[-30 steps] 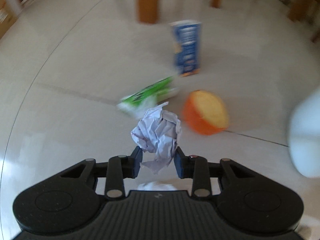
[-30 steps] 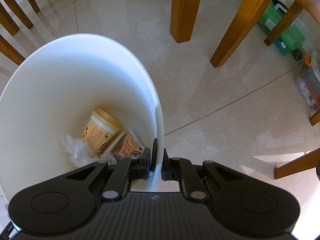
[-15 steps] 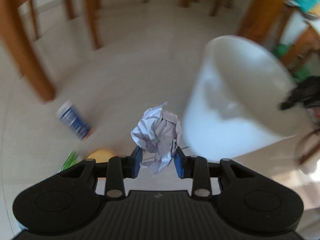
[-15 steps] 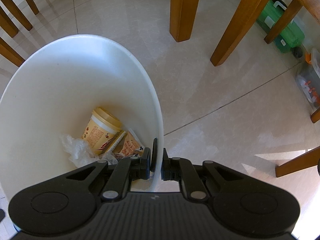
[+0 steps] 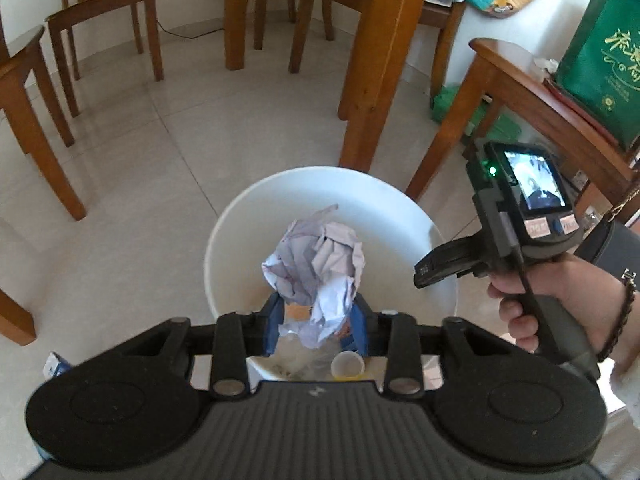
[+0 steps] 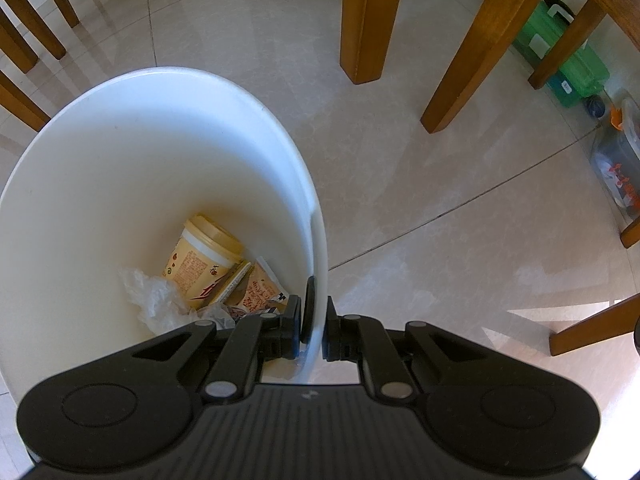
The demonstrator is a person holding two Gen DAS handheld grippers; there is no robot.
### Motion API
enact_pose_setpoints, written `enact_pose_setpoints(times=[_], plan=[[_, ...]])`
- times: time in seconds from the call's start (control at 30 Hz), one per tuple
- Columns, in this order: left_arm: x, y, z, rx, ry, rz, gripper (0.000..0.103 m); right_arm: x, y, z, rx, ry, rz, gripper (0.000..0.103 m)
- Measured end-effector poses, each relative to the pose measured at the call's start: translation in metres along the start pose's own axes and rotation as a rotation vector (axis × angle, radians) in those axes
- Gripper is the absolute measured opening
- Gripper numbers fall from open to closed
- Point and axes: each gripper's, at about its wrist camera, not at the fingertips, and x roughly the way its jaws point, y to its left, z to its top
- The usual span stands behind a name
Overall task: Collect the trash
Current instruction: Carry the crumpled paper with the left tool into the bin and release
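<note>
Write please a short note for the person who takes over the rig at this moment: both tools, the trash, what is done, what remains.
Left tool: over the white bin, jaws have just been opening; the crumpled paper sits between them, grip unclear.
Right tool: shut on the bin's rim, steadying it.
Done: a cup and plastic wrap lie in the bin.
Left: let the paper fall in, then probably fetch the blue carton from the floor.

Floor (image 6: 440, 168): glossy beige tile, thin grout lines. On it: white bin (image 6: 120, 152), wooden chair and table legs (image 6: 362, 20) all round, green plastic box (image 6: 568, 64) under a chair, blue carton (image 5: 56, 364) at my lower left.
</note>
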Motion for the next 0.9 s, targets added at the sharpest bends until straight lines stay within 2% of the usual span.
enact_pose_setpoints(times=[0.03,0.07,0.1,0.13,0.27,0.63,0.73,0.9], plan=[[0.000,-0.002,-0.001,0.000,-0.004,-0.003,0.054,0.000,0.001,-0.001,0.000,0.000,0.001,0.011],[0.004,-0.001,0.000,-0.005,-0.004,0.002,0.081,0.000,0.000,0.000,0.000,-0.001,0.002,0.011],[0.005,-0.002,-0.001,-0.012,-0.008,0.015,0.092,0.000,0.001,-0.001,-0.001,-0.001,0.002,0.011],[0.004,-0.002,-0.003,-0.016,-0.027,0.030,0.095,0.000,0.001,-0.001,-0.002,-0.001,0.001,0.011],[0.008,0.003,-0.010,-0.006,-0.012,0.035,0.095,0.000,0.001,-0.001,-0.001,-0.001,0.001,0.011],[0.005,0.023,-0.022,-0.035,0.004,0.112,0.095,0.000,0.002,0.000,-0.003,0.001,0.001,0.011],[0.000,0.037,-0.033,-0.062,0.000,0.136,0.095,0.000,0.002,0.000,-0.001,0.002,0.001,0.011],[-0.004,0.068,-0.062,-0.094,0.019,0.220,0.095,-0.002,0.003,0.001,0.001,0.005,0.002,0.011]])
